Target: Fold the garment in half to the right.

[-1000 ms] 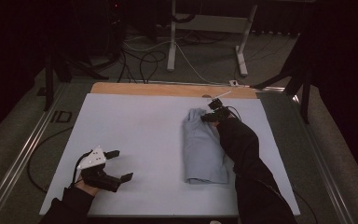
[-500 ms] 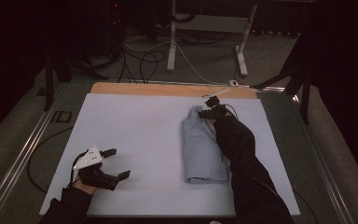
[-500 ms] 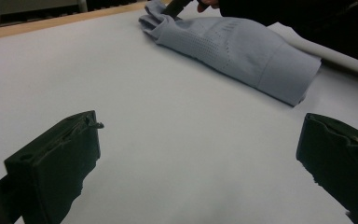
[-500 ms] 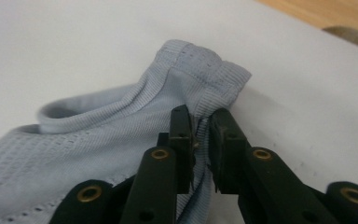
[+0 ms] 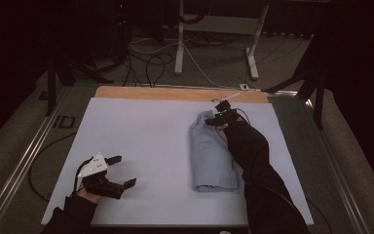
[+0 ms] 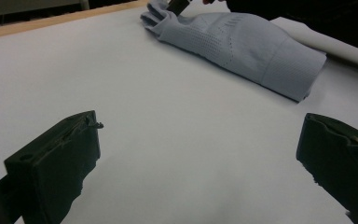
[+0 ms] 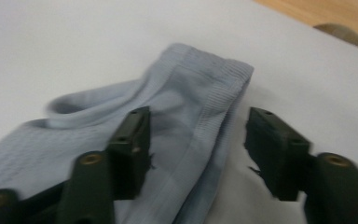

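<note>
Since the earlier frame, right tongs [image 7: 193, 154] have just been opening; they stand apart over the folded garment's [image 5: 212, 153] far end, cloth between, unpressed. Garment lies right of the surface's [image 5: 141, 131] centre. Left tongs [image 5: 121, 171] gape wide near the front left corner.

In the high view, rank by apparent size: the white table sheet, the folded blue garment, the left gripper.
1. White sheet, by far the largest.
2. Folded blue garment.
3. Left gripper, smallest, though it sits nearer the camera, so its true size may be smaller than it looks.
</note>
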`<state>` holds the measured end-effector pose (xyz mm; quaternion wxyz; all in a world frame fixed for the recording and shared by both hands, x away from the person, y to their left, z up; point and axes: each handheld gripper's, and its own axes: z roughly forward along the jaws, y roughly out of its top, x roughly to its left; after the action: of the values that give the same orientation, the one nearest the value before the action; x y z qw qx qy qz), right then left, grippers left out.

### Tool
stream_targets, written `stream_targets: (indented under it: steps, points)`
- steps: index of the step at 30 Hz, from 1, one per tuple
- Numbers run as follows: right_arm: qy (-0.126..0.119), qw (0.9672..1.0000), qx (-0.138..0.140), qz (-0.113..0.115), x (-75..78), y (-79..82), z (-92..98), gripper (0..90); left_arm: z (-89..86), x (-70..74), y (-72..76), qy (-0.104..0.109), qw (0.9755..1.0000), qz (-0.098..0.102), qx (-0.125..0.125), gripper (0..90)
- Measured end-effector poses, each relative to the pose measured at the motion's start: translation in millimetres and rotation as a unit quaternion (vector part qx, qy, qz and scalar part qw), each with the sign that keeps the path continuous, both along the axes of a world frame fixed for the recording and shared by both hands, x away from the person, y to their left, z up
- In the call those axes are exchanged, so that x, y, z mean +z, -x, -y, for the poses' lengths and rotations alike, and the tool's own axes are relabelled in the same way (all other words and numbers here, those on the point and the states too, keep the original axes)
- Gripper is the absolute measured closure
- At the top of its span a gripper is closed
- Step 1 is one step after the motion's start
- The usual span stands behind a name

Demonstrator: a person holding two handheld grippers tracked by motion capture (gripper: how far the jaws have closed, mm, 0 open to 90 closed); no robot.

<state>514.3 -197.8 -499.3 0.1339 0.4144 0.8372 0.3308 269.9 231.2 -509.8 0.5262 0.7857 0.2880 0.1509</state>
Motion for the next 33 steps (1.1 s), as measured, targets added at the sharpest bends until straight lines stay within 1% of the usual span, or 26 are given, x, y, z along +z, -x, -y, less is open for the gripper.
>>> stream_targets:
  steps: [1, 2, 3, 4, 6, 7, 8, 9, 11, 13, 14, 15, 17, 19, 22, 23, 24, 25, 26, 27, 28, 30, 31, 32, 33]
  points:
    - [-0.001, 1.0000, 0.001, 0.003, 5.1, 3.3, 0.7, 34.9, -0.1, 0.3, 0.0, -0.001, 1.0000, 0.001, -0.001, 0.3]
    - [-0.003, 1.0000, 0.003, 0.006, 8.4, 5.4, 1.3, 34.8, -0.2, 0.6, 0.1, -0.001, 1.0000, 0.001, -0.001, 0.3]
    - [-0.011, 0.9998, 0.007, 0.013, 17.2, 12.7, 2.7, 33.9, -0.4, 0.8, 0.2, 0.001, 1.0000, 0.002, 0.000, 0.3]
    - [-0.011, 0.9998, 0.007, 0.013, 17.2, 12.7, 2.7, 33.9, -0.6, 1.0, 0.4, 0.001, 1.0000, 0.002, 0.000, 0.3]
    - [-0.014, 0.9996, 0.016, 0.018, 25.1, 21.2, 2.9, 33.5, -0.7, 1.4, 0.6, -0.001, 1.0000, 0.003, -0.002, 0.3]
    - [-0.014, 0.9995, 0.017, 0.022, 28.6, 26.4, 2.8, 33.6, -0.8, 1.5, 0.6, -0.001, 1.0000, 0.004, -0.001, 0.3]
    - [-0.022, 0.9993, 0.021, 0.022, 34.1, 37.9, 3.4, 34.1, -1.0, 1.7, 0.6, -0.001, 1.0000, 0.004, -0.001, 0.3]
    - [-0.022, 0.9993, 0.021, 0.022, 34.1, 37.9, 3.4, 34.1, -1.2, 1.9, 0.9, -0.001, 1.0000, 0.004, 0.000, 0.3]
    - [-0.026, 0.9990, 0.030, 0.023, 36.2, 50.2, 3.2, 34.6, -1.7, 2.2, 0.9, -0.001, 1.0000, 0.005, 0.000, 0.3]
    - [-0.013, 0.9987, 0.042, 0.025, 36.7, 64.1, 1.8, 35.2, -2.3, 2.5, 0.7, -0.001, 1.0000, 0.005, 0.000, 0.3]
    - [-0.014, 0.9985, 0.046, 0.029, 37.2, 71.8, 2.5, 36.1, -2.5, 2.8, 0.9, 0.000, 1.0000, 0.006, 0.001, 0.3]
    - [-0.019, 0.9981, 0.051, 0.028, 37.5, 78.9, 3.9, 36.6, -2.7, 3.2, 1.3, 0.000, 1.0000, 0.007, 0.001, 0.3]
    - [-0.021, 0.9979, 0.055, 0.028, 38.1, 93.9, 6.7, 36.7, -2.7, 3.8, 1.7, -0.001, 1.0000, 0.009, 0.000, 0.3]
    - [-0.031, 0.9974, 0.059, 0.025, 37.8, 109.2, 10.3, 37.1, -3.1, 3.7, 1.3, 0.001, 1.0000, 0.008, 0.001, 0.3]
    - [-0.046, 0.9962, 0.071, 0.020, 34.8, 133.8, 13.4, 42.0, -2.4, 3.0, 1.4, -0.001, 1.0000, 0.007, 0.000, 0.3]
    - [-0.045, 0.9957, 0.079, 0.019, 33.4, 141.6, 13.2, 46.4, -2.1, 2.9, 1.3, -0.001, 1.0000, 0.007, -0.001, 0.3]
    - [-0.044, 0.9951, 0.085, 0.023, 32.1, 150.0, 12.5, 51.5, -1.9, 3.0, 1.2, -0.001, 1.0000, 0.006, -0.002, 0.3]
    - [-0.044, 0.9943, 0.094, 0.024, 30.7, 157.2, 11.9, 53.0, -1.9, 3.1, 1.2, -0.001, 1.0000, 0.007, -0.001, 0.3]
    - [-0.048, 0.9936, 0.100, 0.020, 29.7, 163.6, 10.5, 57.7, -1.8, 3.2, 1.3, -0.001, 1.0000, 0.008, -0.002, 0.3]
    - [-0.052, 0.9929, 0.106, 0.017, 29.4, 170.1, 9.1, 60.2, -2.0, 3.2, 1.3, -0.002, 1.0000, 0.008, -0.001, 0.3]
    - [-0.054, 0.9918, 0.114, 0.018, 29.8, 176.0, 7.1, 61.0, -2.3, 3.1, 1.2, -0.001, 1.0000, 0.008, -0.001, 0.3]
    - [-0.057, 0.9897, 0.130, 0.019, 30.9, 185.8, 3.0, 70.2, -3.1, 2.5, 0.6, 0.002, 1.0000, 0.005, 0.001, 0.3]
    - [-0.057, 0.9883, 0.140, 0.018, 31.2, 189.5, 0.4, 71.8, -3.3, 2.1, 0.3, 0.002, 1.0000, 0.004, 0.001, 0.3]
    - [-0.054, 0.9872, 0.149, 0.015, 30.8, 192.2, -3.1, 77.8, -3.3, 1.9, 0.1, 0.002, 1.0000, 0.003, 0.001, 0.3]
    - [-0.049, 0.9864, 0.156, 0.016, 30.2, 193.7, -5.4, 81.8, -3.0, 1.5, -0.1, 0.002, 1.0000, 0.003, 0.000, 0.3]
